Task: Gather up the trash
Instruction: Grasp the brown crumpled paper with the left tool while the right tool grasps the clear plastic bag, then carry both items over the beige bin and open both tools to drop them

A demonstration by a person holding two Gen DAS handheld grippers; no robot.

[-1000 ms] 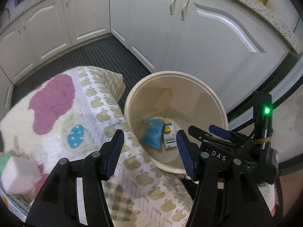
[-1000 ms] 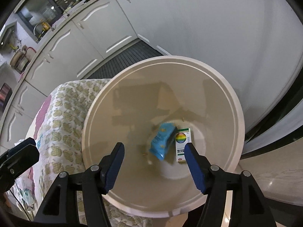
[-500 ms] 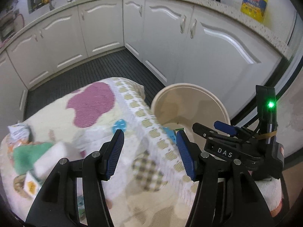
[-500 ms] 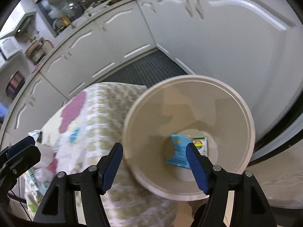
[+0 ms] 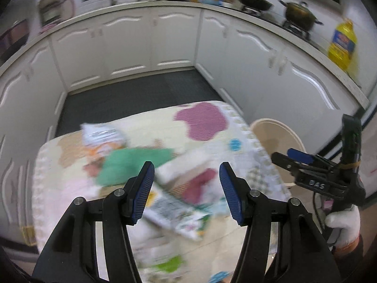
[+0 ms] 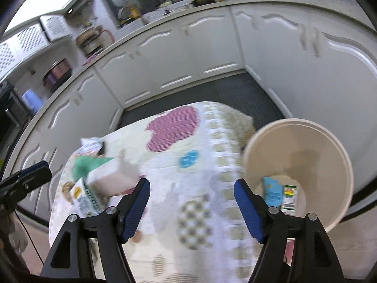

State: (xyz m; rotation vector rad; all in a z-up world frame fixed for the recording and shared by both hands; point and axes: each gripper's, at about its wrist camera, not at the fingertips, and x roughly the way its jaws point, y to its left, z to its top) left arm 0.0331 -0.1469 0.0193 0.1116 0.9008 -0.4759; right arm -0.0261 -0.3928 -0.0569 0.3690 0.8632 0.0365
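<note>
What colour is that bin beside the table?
Cream-beige, inside and out; the bin shows best in the right wrist view.

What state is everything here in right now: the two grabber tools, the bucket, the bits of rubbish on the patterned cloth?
Left gripper: open, holding nothing.
Right gripper: open, holding nothing.
Round beige plastic bin: upright, lidless, beside the table.
Blue snack packet: lying in the bin.
White carton with rainbow label: in the bin, beside the packet.
Green crumpled wrapper: lying on the cloth, blurred.
White rectangular box: lying on the cloth.
</note>
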